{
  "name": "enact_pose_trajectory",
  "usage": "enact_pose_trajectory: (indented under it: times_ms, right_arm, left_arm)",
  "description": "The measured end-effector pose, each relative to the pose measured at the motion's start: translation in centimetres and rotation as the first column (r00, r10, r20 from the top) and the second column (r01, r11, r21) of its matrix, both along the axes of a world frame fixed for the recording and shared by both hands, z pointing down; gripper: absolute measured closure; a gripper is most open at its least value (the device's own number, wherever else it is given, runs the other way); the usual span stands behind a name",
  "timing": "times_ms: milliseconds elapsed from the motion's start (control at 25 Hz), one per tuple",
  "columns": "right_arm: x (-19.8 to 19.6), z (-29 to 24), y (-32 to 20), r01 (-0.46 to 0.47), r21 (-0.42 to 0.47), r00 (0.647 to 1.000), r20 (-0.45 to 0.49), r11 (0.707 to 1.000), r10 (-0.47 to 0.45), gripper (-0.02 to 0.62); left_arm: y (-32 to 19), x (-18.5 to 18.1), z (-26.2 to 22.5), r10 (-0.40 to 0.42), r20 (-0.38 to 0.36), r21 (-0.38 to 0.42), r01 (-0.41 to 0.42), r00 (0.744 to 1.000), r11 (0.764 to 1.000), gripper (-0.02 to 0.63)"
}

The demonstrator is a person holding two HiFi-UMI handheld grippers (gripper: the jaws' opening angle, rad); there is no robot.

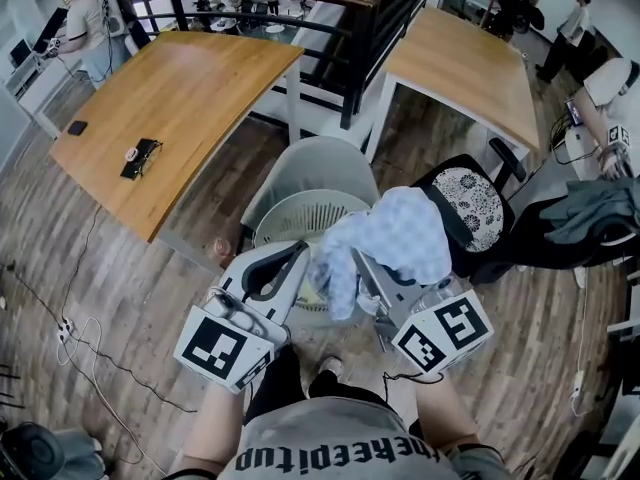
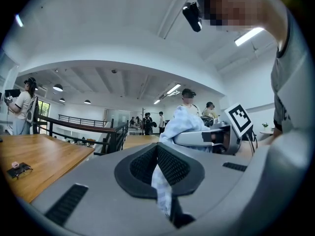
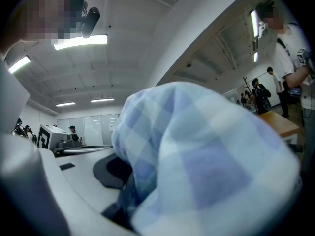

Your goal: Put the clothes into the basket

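A light blue checked cloth [image 1: 400, 233] hangs bunched between both grippers, just above a white slatted basket [image 1: 290, 218] that stands on a grey chair [image 1: 310, 163]. My left gripper [image 1: 305, 258] is shut on a thin edge of the cloth [image 2: 160, 186], which runs down between its dark pads [image 2: 142, 166]. My right gripper [image 1: 358, 268] is shut on the thick bundle, and the cloth [image 3: 206, 166] drapes over it and fills most of the right gripper view. The left gripper view shows the right gripper [image 2: 211, 137] to the right with the cloth heaped on it.
A black chair with a patterned cushion [image 1: 470, 203] stands right of the basket. A dark garment [image 1: 600, 208] lies on a seat at the far right. Two wooden tables [image 1: 170, 108] and a black railing [image 1: 370, 28] lie beyond. Cables [image 1: 90, 338] trail on the floor at left. People stand around the edges.
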State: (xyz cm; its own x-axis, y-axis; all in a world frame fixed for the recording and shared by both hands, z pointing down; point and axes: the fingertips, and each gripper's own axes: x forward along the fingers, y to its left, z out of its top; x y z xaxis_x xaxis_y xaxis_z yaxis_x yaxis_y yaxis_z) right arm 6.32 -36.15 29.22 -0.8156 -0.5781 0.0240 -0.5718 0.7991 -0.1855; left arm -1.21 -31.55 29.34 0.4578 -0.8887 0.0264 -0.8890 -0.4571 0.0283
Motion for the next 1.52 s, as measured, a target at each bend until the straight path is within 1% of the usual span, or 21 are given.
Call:
enact_pose_trajectory:
  times_ms: [160,520,680,960,1200,1520]
  right_arm:
    - [-1.0,-0.3,-2.0,-0.027,0.001,1.0,0.006,1.0,0.027,0.382]
    - [-6.4,1.5,-5.5,-0.087,-0.023,0.996,-0.018,0.996,0.086,0.379]
    - [-8.1,2.5,-6.8,-0.129,-0.038,0.991,-0.047,0.991,0.127,0.379]
    - [-9.2,5.3,-8.8,-0.198,-0.076,0.977,-0.094,0.977,0.19,0.379]
    - [-10.5,8.0,-10.3,-0.245,-0.117,0.963,-0.143,0.962,0.228,0.379]
    - [-11.5,13.2,-12.3,-0.29,-0.197,0.947,-0.198,0.937,0.251,0.376]
  left_arm:
    - [-2.2,-0.8,-0.6,0.038,0.012,0.01,-0.038,0.999,0.999,0.592]
    - [-6.2,-6.5,0.7,0.096,0.012,-0.023,-0.095,0.995,0.995,0.592]
    - [-7.9,-8.5,1.4,0.134,-0.007,-0.036,-0.134,0.991,0.99,0.592]
    - [-10.0,-9.9,3.1,0.19,-0.023,-0.058,-0.192,0.981,0.98,0.592]
    - [-11.9,-11.7,4.4,0.22,-0.038,-0.084,-0.223,0.975,0.971,0.592]
    - [-14.6,-13.5,7.3,0.246,-0.06,-0.133,-0.252,0.967,0.958,0.592]
